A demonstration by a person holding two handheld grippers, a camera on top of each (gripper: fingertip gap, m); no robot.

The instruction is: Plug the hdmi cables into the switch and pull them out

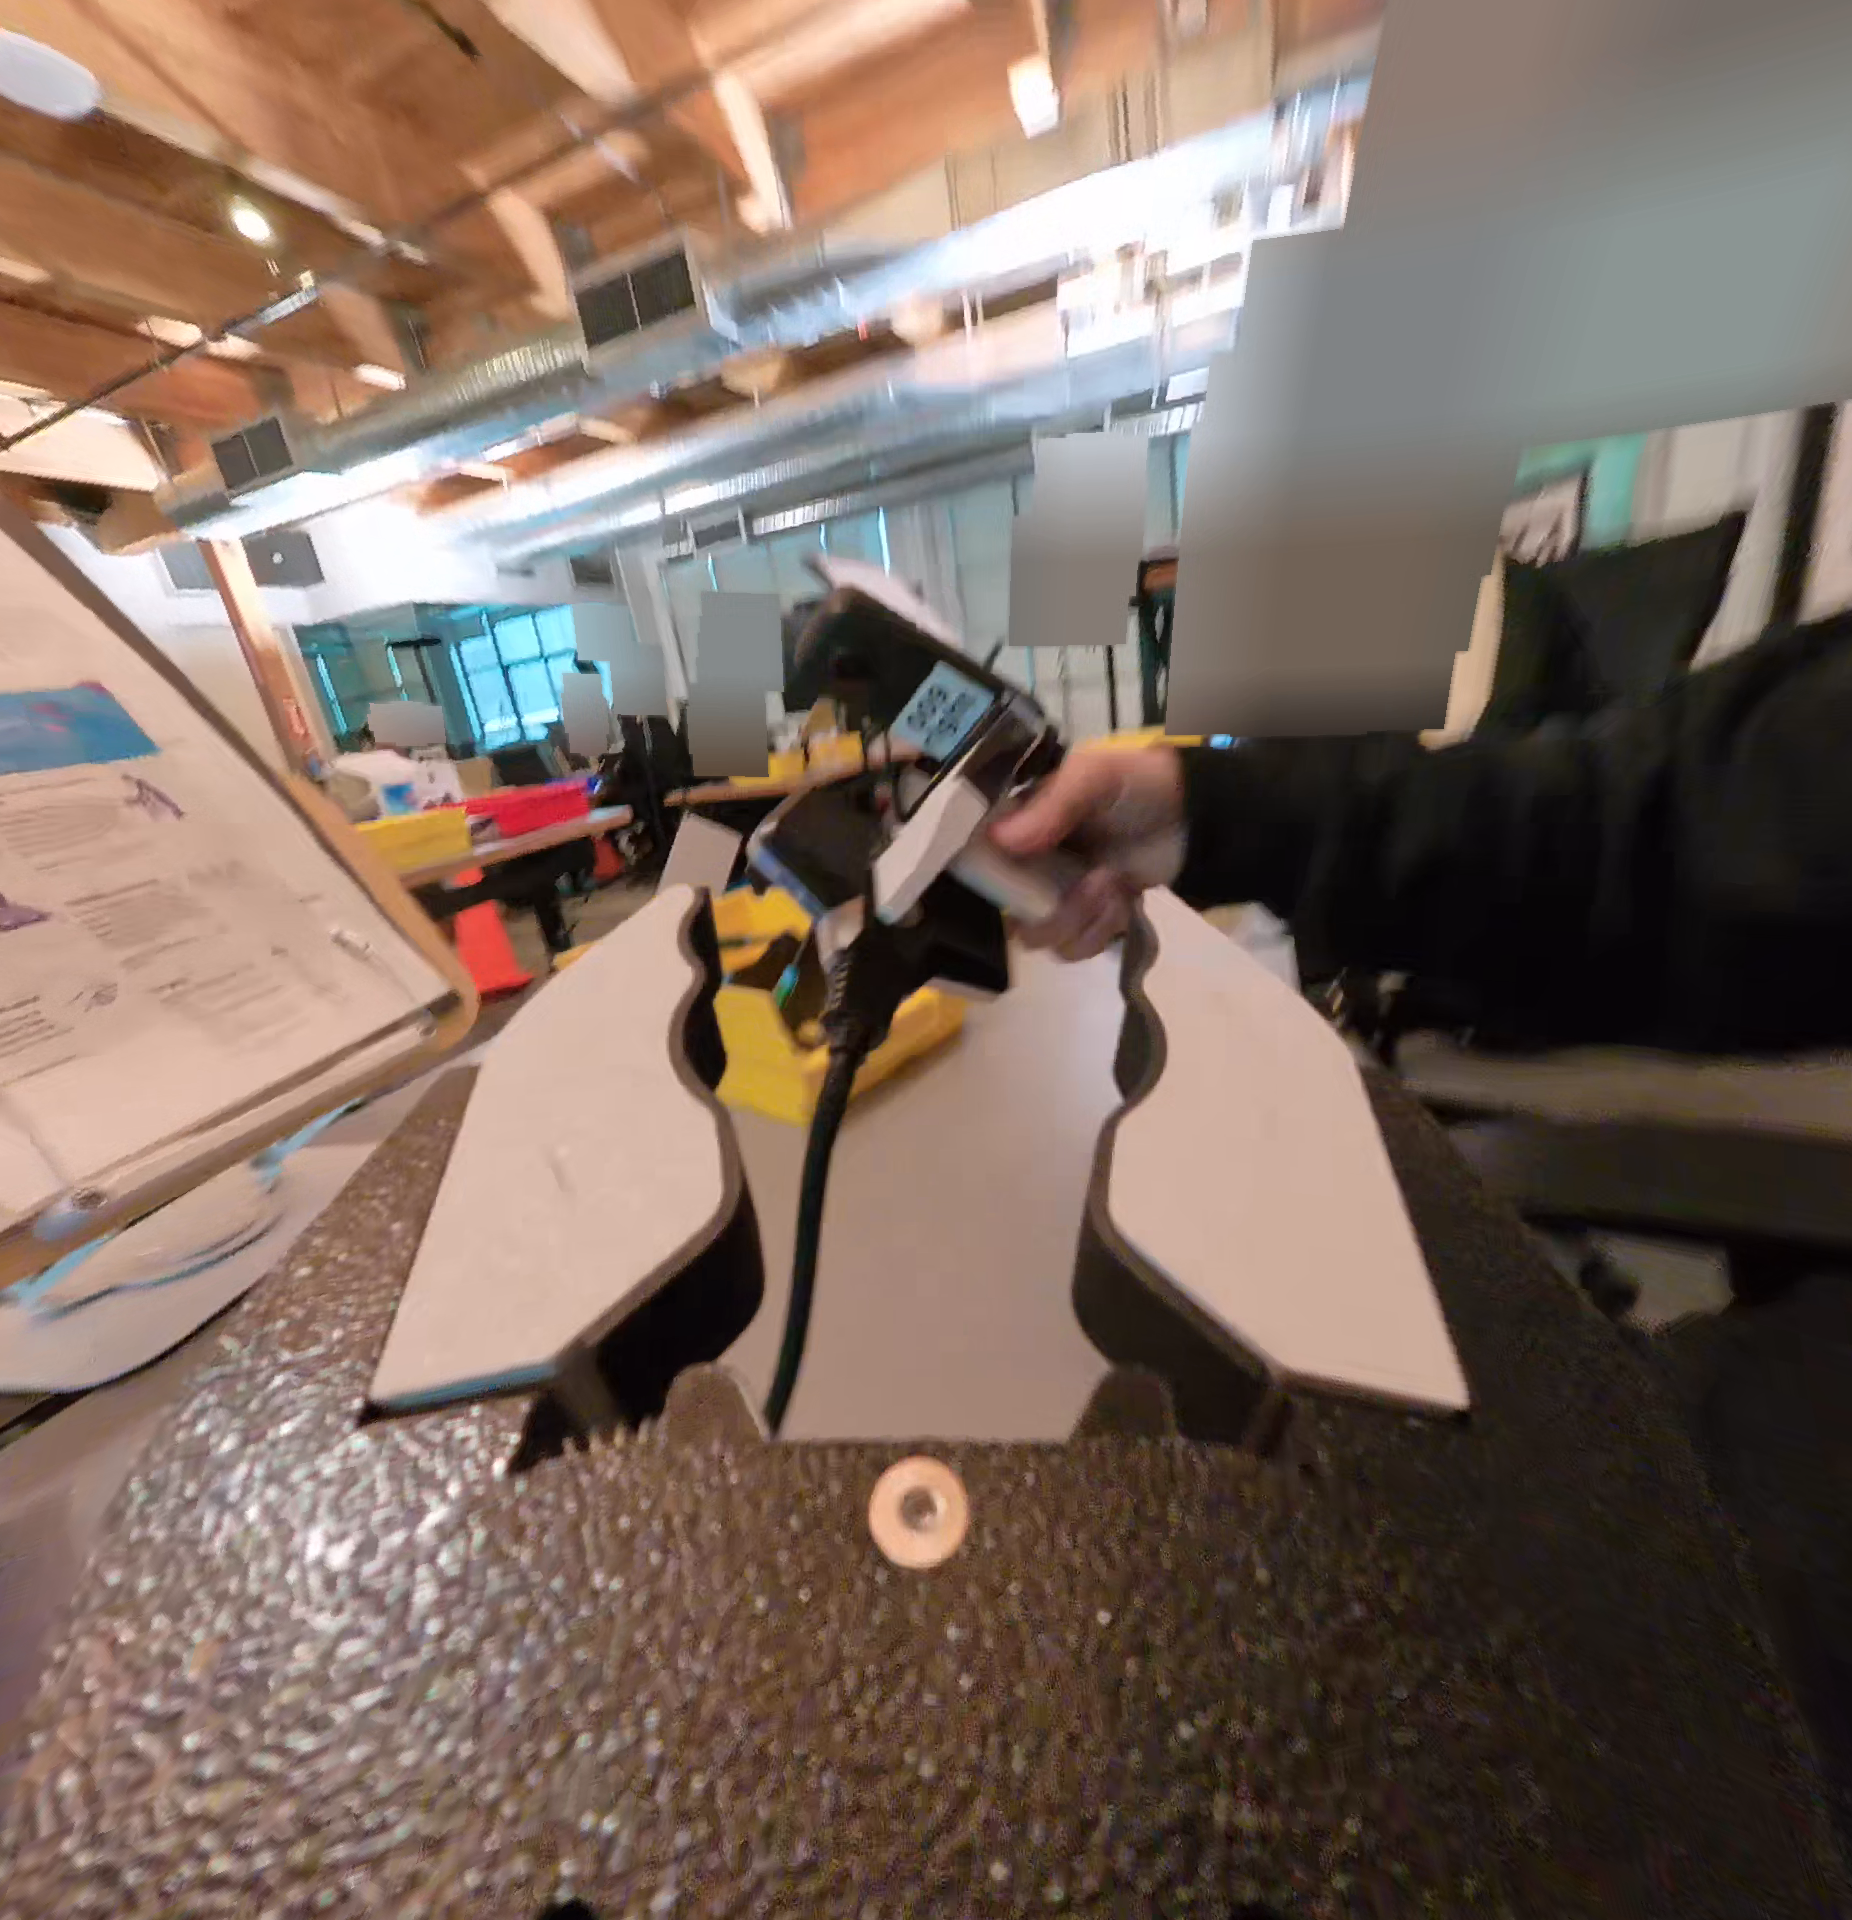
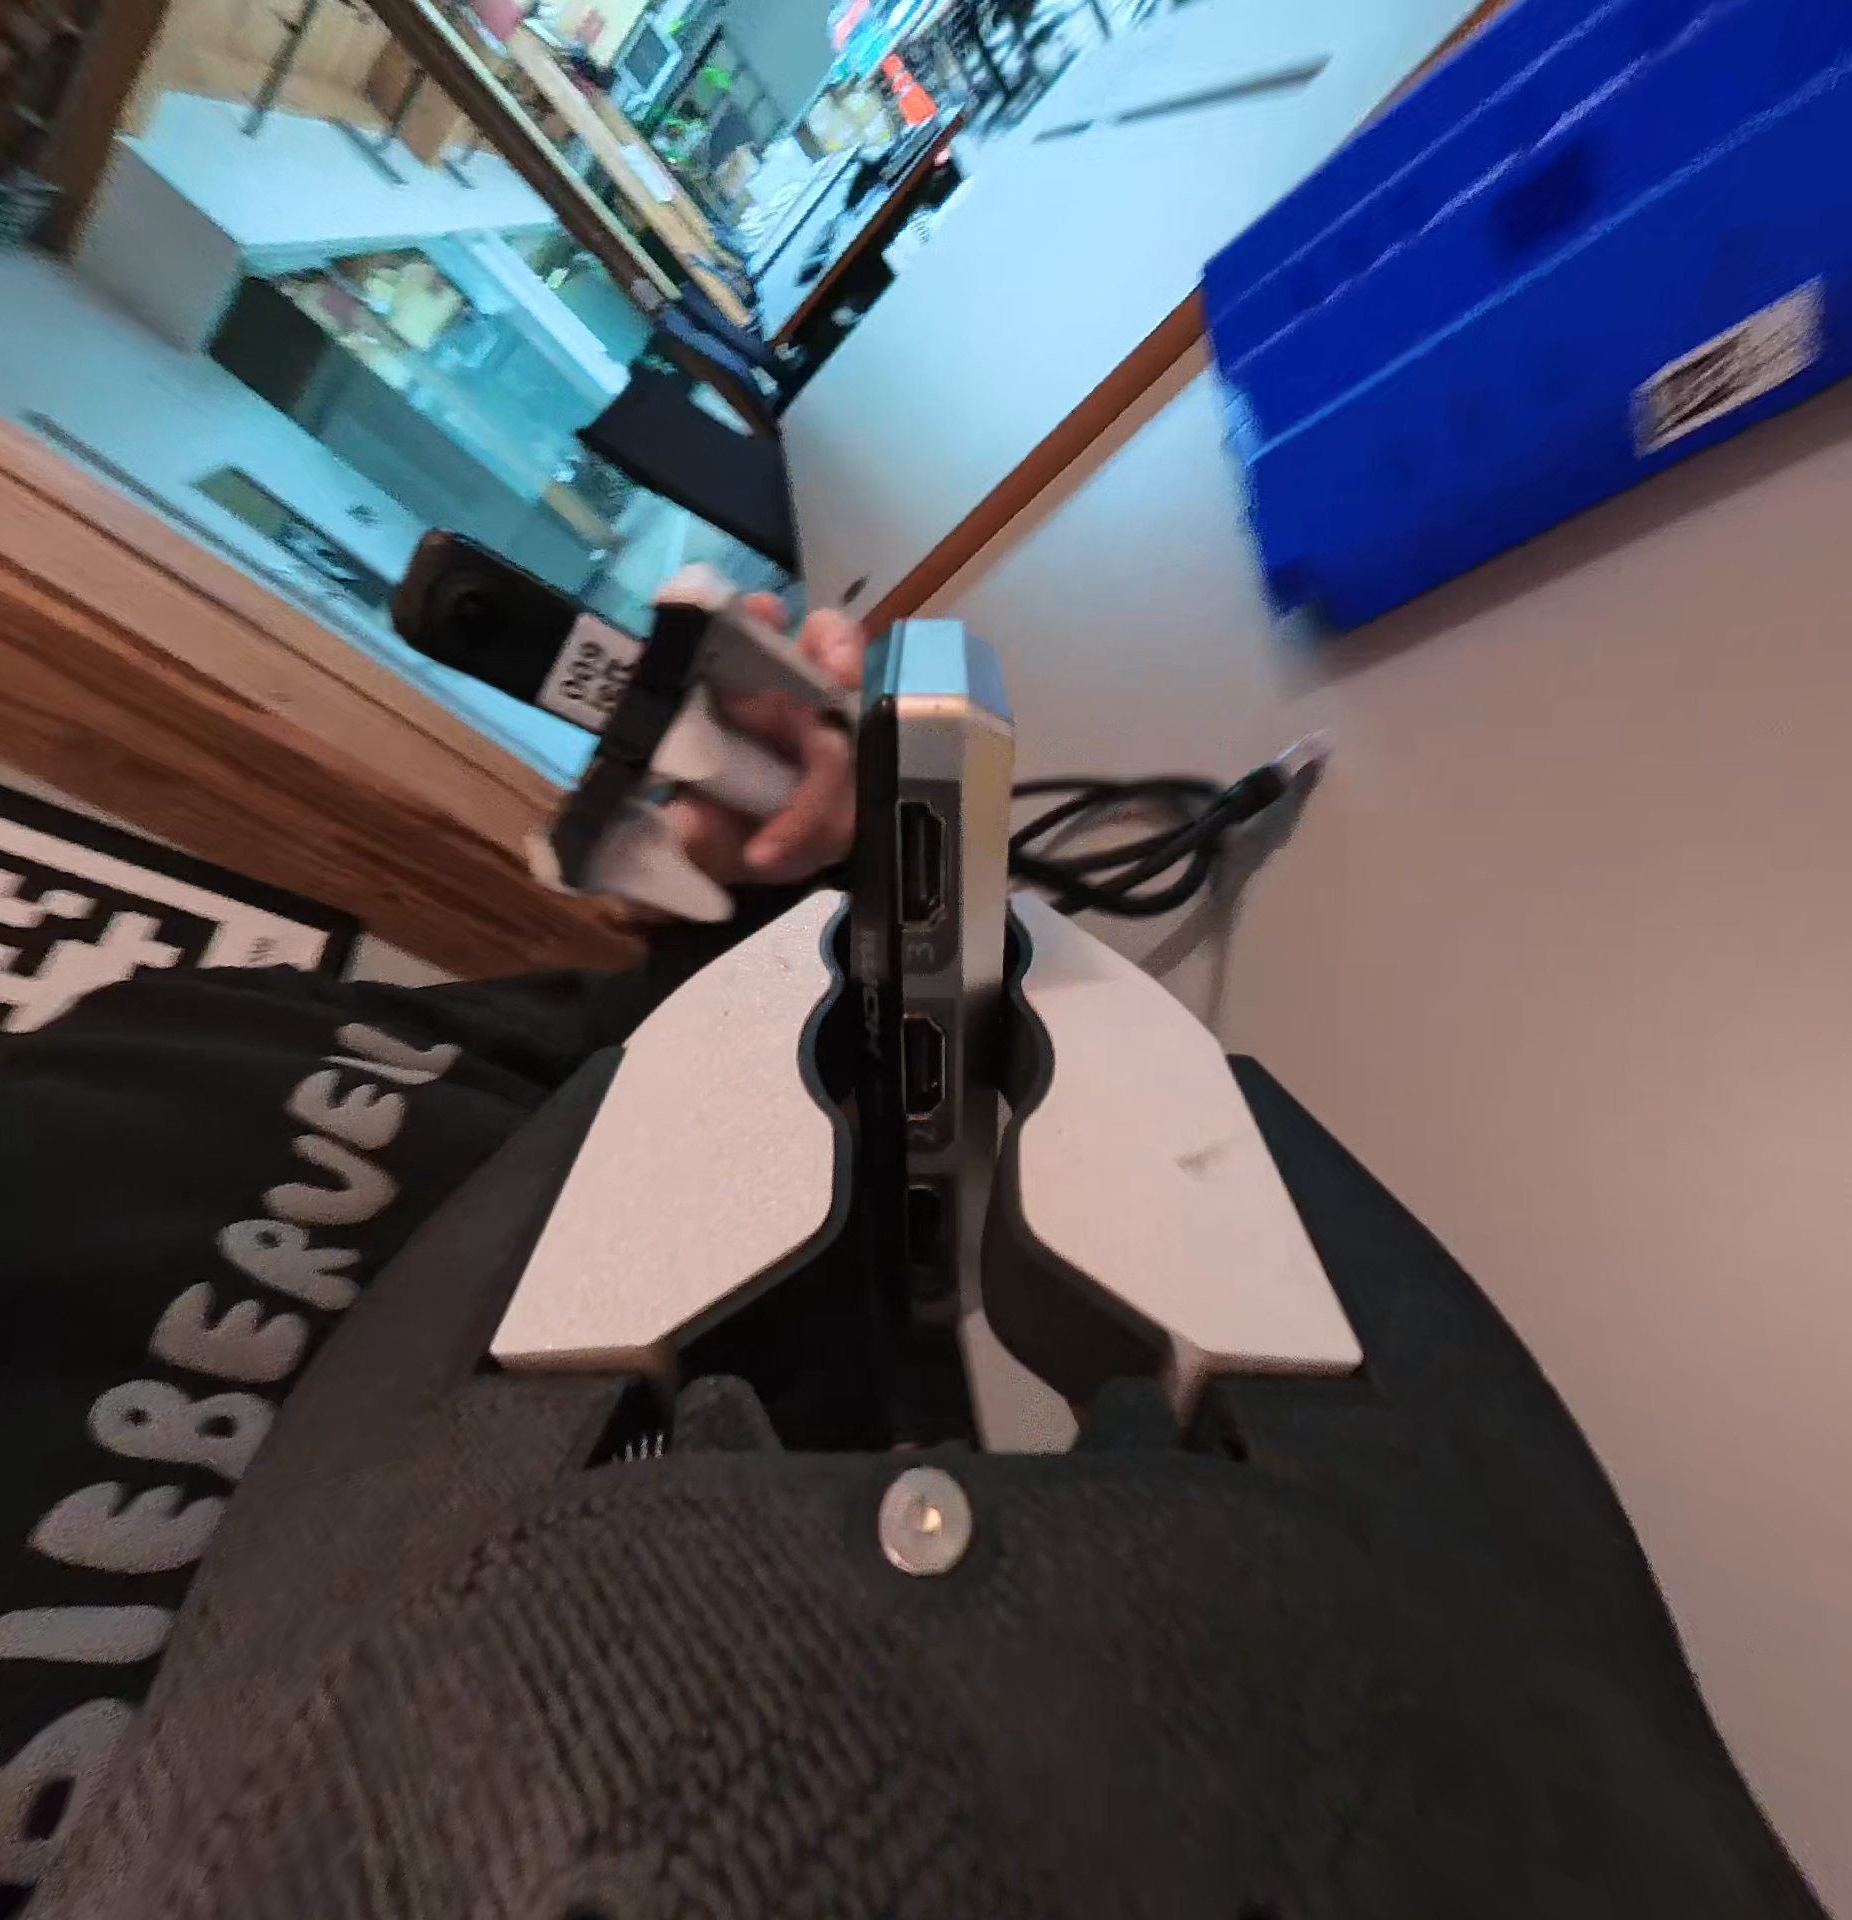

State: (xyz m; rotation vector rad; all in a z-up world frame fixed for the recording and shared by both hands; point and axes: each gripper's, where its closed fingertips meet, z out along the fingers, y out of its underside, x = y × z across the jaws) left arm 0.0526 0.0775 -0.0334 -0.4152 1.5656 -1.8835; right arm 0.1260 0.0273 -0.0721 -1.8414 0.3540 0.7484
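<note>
Right gripper (image 2: 922, 1049) clamps switch (image 2: 937, 831): rigid, slick; ports at 12 empty. Left gripper (image 1: 917, 1049) wide, empty; limp cable (image 1: 813, 1195) between fingers—you pinch plug.

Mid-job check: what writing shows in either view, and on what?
I don't quote writing; this is where it stands.
Switch: port markings beside its sockets, legible.
Black garment: large white lettering, legible.
Blue bin: white label, blurred.
Printed sheet: small text, blurred.
Code sticker: too small to read.
</note>
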